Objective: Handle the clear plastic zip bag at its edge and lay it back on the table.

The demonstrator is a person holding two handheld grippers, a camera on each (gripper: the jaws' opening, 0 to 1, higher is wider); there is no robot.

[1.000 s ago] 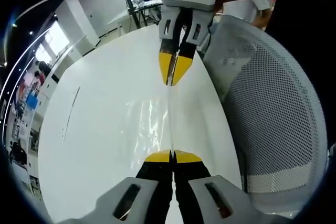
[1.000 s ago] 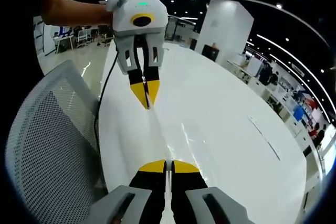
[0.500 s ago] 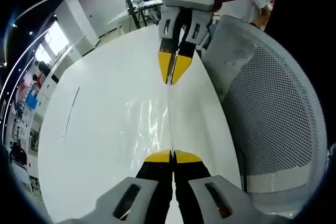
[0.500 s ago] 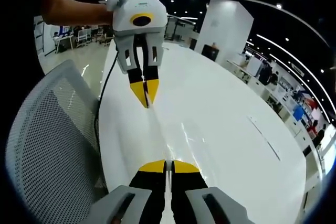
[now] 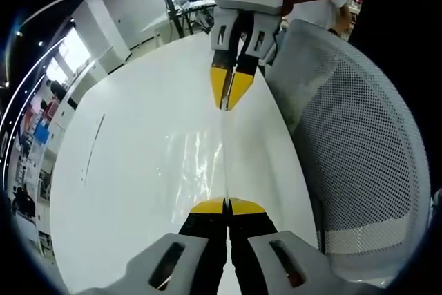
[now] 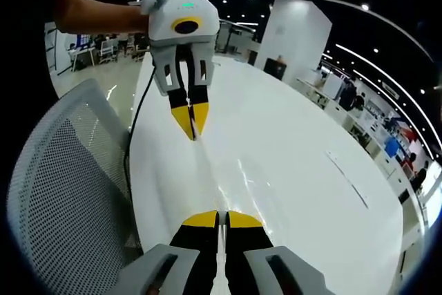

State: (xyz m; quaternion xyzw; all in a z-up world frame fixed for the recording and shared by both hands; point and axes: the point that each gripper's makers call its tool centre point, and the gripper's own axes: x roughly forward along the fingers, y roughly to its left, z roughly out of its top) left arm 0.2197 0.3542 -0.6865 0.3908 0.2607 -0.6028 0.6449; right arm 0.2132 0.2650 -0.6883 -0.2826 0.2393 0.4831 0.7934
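Bag (image 5: 207, 160) edge hangs stretched between clenched left gripper (image 5: 227, 203) and right gripper (image 6: 218, 217); laying it on table (image 5: 131, 170) remains.

The left gripper view looks forward along its own left claw (image 5: 226, 206), whose yellow tips rise from the bottom edge, down the length of the white desk (image 5: 138, 164) from close above it. Facing it at the far end is the right claw (image 5: 228, 94), pointing back toward the lens. The right gripper view does the reverse: it rides low over the same desk (image 6: 297, 170) behind the right claw (image 6: 219, 219) and faces the left claw (image 6: 191, 124). The two cameras look at each other. Both share the desk strip between the claws and the mesh chair (image 5: 352, 143) beside it, which sits at the left in the right gripper view (image 6: 62, 184).
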